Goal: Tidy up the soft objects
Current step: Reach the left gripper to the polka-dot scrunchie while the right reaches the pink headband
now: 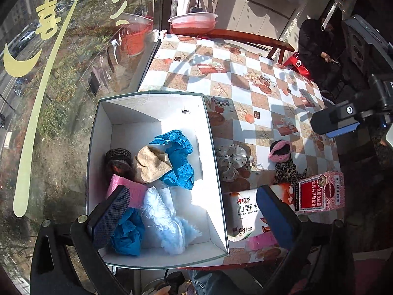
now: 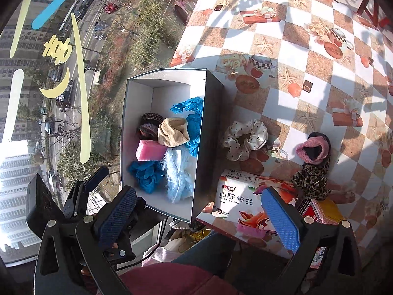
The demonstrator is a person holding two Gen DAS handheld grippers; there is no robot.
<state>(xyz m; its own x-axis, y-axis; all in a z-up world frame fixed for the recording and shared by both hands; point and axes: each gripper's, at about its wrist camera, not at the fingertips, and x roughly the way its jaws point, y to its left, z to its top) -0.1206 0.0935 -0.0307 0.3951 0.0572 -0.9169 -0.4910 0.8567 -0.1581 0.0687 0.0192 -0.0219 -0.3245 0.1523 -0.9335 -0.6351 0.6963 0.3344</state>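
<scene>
Hovering over the white box (image 1: 157, 113) by the window, both grippers hang wide open with nothing between their pads.

From the left wrist view, the left gripper (image 1: 194, 211) spreads its fingers across the box's near end; between them lie a fluffy pale-blue cloth (image 1: 167, 218), a pink sponge (image 1: 130, 191), a tan cloth (image 1: 152, 163) and crumpled blue fabric (image 1: 179, 157), all inside the box. Beyond its right finger, on the checkered table (image 1: 245, 56), sit a polka-dot scrunchie (image 1: 229, 161), a pink scrunchie (image 1: 280, 150) and a leopard-print scrunchie (image 1: 287, 170), with the right gripper (image 1: 334, 123) farther off. From the right wrist view, the right gripper (image 2: 199, 218) frames the box's near corner and a tissue pack (image 2: 240, 201); the polka-dot scrunchie (image 2: 245, 139) lies ahead, just outside the box.
</scene>
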